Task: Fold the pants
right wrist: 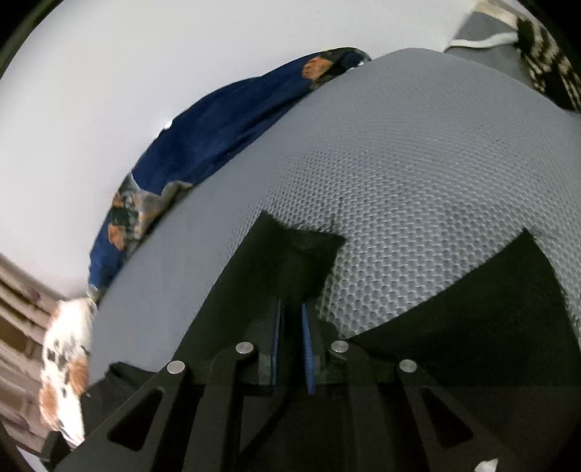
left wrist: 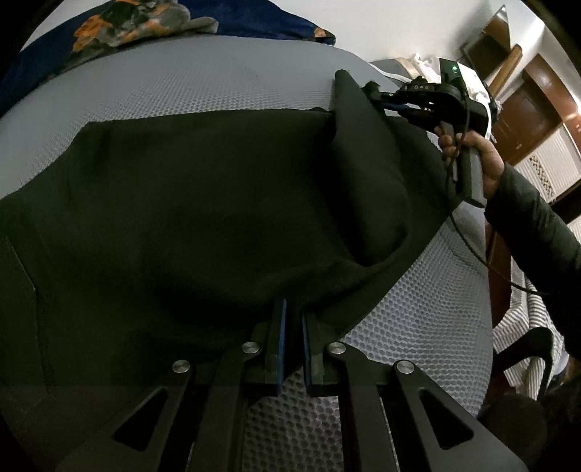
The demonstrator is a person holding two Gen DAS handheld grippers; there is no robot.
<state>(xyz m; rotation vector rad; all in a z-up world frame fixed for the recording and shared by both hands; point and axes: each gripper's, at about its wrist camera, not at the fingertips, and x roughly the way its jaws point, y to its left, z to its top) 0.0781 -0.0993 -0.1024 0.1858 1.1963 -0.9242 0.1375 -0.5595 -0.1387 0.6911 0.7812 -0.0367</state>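
Black pants (left wrist: 203, 203) lie spread over a grey honeycomb mat (left wrist: 203, 87). My left gripper (left wrist: 293, 308) is shut on the pants' near edge, with cloth bunched between its blue pads. My right gripper (left wrist: 377, 96), held in a hand at the far right, is shut on a raised corner of the pants, which hangs in a fold. In the right wrist view the right gripper (right wrist: 290, 308) pinches that black corner (right wrist: 297, 250) above the mat (right wrist: 417, 174); more black cloth (right wrist: 490, 312) lies at the lower right.
A dark blue cloth with orange and grey pattern (left wrist: 145, 25) lies along the mat's far edge and also shows in the right wrist view (right wrist: 218, 138). Brown wooden doors (left wrist: 526, 105) and a striped cloth (left wrist: 523, 348) are at the right. A cable (left wrist: 483, 254) hangs from the right gripper.
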